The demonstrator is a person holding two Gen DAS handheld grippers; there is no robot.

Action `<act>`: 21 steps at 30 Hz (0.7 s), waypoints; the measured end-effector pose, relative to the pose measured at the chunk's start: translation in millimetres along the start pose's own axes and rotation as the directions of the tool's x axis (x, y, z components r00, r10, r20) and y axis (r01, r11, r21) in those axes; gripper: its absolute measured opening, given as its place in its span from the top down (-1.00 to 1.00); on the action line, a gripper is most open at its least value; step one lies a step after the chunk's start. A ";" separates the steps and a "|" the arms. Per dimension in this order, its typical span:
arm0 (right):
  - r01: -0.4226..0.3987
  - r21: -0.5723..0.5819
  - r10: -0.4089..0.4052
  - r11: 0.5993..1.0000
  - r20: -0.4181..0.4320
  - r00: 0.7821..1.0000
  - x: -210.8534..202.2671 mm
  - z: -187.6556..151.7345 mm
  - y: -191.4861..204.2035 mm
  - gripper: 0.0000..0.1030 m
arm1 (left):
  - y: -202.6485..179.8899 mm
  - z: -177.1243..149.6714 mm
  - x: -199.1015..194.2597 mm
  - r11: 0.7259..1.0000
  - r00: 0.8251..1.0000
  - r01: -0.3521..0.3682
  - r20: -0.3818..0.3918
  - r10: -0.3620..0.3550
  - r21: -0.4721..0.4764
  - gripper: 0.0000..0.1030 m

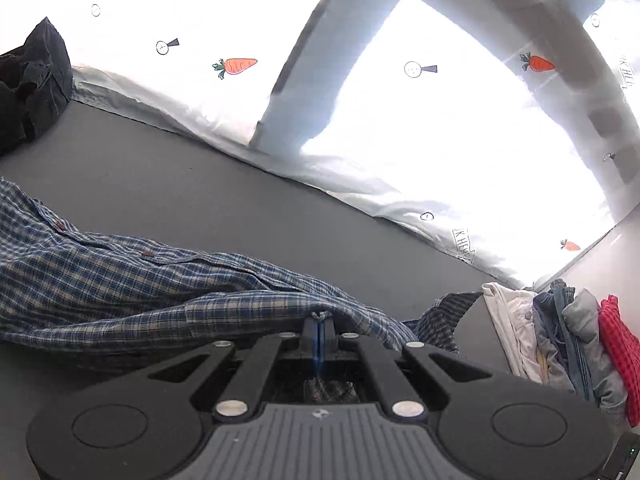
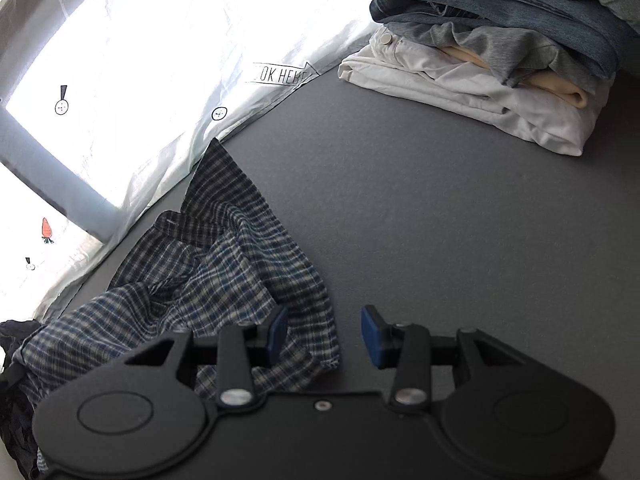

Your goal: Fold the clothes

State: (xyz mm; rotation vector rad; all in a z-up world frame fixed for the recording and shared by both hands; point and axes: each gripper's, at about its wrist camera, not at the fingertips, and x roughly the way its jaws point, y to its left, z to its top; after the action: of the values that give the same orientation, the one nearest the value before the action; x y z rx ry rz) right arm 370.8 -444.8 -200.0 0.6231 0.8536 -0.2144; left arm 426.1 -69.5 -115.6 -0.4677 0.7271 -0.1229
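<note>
A blue and white plaid shirt (image 1: 120, 276) lies rumpled on the grey table (image 1: 200, 192), its button placket facing up. My left gripper (image 1: 319, 320) is shut on a fold of the shirt's edge. In the right wrist view the same shirt (image 2: 224, 264) lies bunched at the left. My right gripper (image 2: 325, 334) is open just above the table, its left blue pad (image 2: 278, 330) over the shirt's hem and its right pad over bare table. Nothing is between the jaws but the hem's edge.
A stack of folded clothes (image 2: 480, 52), white, cream, grey and denim, sits at the table's far right; it also shows in the left wrist view (image 1: 560, 340) with a red item. A dark garment (image 1: 32, 80) lies far left. A white carrot-print curtain (image 1: 400, 120) borders the table.
</note>
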 end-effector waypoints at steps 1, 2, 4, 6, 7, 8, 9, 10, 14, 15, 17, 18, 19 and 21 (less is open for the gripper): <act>-0.003 -0.002 0.003 1.000 0.003 1.000 -1.8 -1.2 3.3 0.18 | 2.8 13.1 -11.6 1.000 0.999 0.003 0.047 -0.002 -0.012 1.00; -0.008 -0.006 0.008 1.000 0.009 1.000 -4.3 -3.0 9.2 0.18 | 6.5 25.5 -22.8 1.000 0.996 0.003 0.089 -0.002 -0.018 1.00; -0.016 -0.012 0.016 1.000 0.013 1.000 -7.3 -8.1 19.8 0.18 | 15.3 49.8 -42.1 1.000 0.985 -0.016 0.174 0.020 -0.024 1.00; -0.027 -0.016 0.027 1.000 0.012 1.000 -9.2 -16.6 31.7 0.18 | 27.6 72.0 -56.6 0.998 0.969 -0.055 0.240 0.059 -0.025 1.00; -0.032 -0.016 0.032 0.999 0.010 0.999 -10.0 -21.4 37.9 0.18 | 36.5 83.6 -61.8 0.997 0.962 -0.074 0.261 0.081 -0.035 1.00; -0.037 -0.017 0.037 0.999 0.008 0.999 -10.7 -26.3 44.2 0.18 | 46.1 93.3 -65.7 0.995 0.957 -0.087 0.273 0.099 -0.053 1.00; -0.043 -0.018 0.043 0.999 0.006 0.999 -11.4 -32.7 51.0 0.18 | 58.1 102.3 -70.3 0.992 0.952 -0.099 0.281 0.117 -0.078 1.00; -0.045 -0.019 0.046 0.999 0.005 0.999 -11.9 -37.2 56.0 0.18 | 70.8 111.3 -75.3 0.988 0.948 -0.111 0.288 0.137 -0.103 0.99; -0.073 -0.052 0.072 0.996 -0.019 0.997 -9.6 -64.4 89.2 0.17 | 125.6 131.5 -90.9 0.972 0.935 -0.160 0.288 0.206 -0.174 0.99; -0.084 -0.063 0.083 0.994 -0.029 0.996 -7.9 -71.3 98.5 0.17 | 140.8 135.0 -93.8 0.967 0.936 -0.163 0.279 0.214 -0.194 0.99; -0.099 -0.094 0.095 0.991 -0.042 0.995 -3.1 -82.2 116.8 0.17 | 168.5 140.2 -97.1 0.961 0.940 -0.161 0.261 0.219 -0.224 0.99; -0.101 -0.137 0.095 0.985 -0.053 0.994 5.3 -87.7 131.0 0.17 | 179.8 141.4 -97.0 0.960 0.943 -0.157 0.254 0.215 -0.231 0.99; -0.101 -0.168 0.093 0.981 -0.059 0.994 10.3 -92.4 141.1 0.18 | 190.2 141.9 -96.3 0.961 0.945 -0.154 0.250 0.211 -0.231 0.99; -0.150 -0.186 0.135 0.971 -0.090 0.987 26.8 -103.3 163.9 0.17 | 207.1 141.6 -92.5 0.961 0.949 -0.150 0.240 0.206 -0.232 0.99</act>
State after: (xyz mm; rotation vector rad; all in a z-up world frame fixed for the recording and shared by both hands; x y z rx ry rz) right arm 390.6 -250.2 -201.4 0.5115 0.8878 0.0232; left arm 440.6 191.8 -60.8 -0.6055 0.5195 0.1871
